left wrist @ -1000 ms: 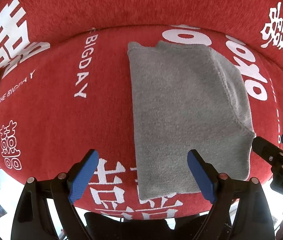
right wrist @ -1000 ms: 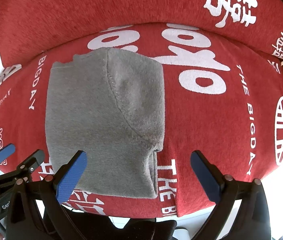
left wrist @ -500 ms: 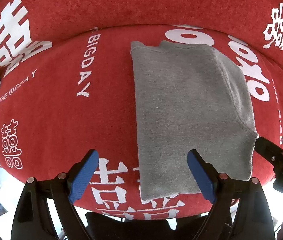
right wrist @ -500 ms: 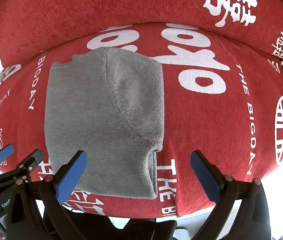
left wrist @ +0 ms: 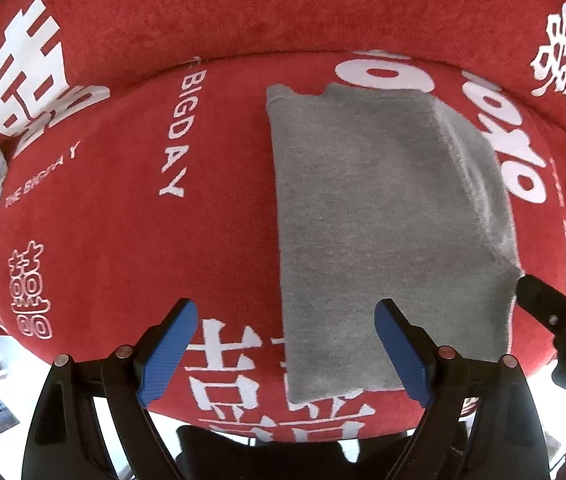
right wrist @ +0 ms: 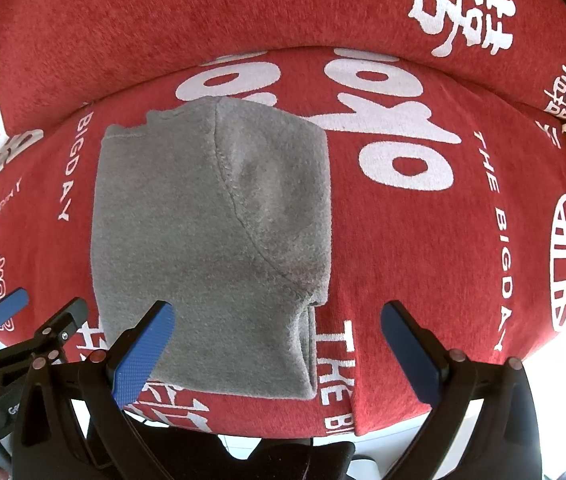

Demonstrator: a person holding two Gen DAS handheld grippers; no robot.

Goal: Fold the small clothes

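Flat on the red cushion (left wrist: pixel 123 216) printed with white lettering lies a folded grey garment (left wrist: pixel 387 224), a curved seam running across its top layer. Both tongs hang above its near edge, spread wide and holding nothing: the left tongs (left wrist: pixel 285 350) straddle the garment's left side, and the right tongs (right wrist: pixel 277 350) straddle its right side, blue pads (right wrist: pixel 143 354) clear of the fabric.

Probably a home: a sofa (left wrist: pixel 123 220) under a red wedding-print cover.
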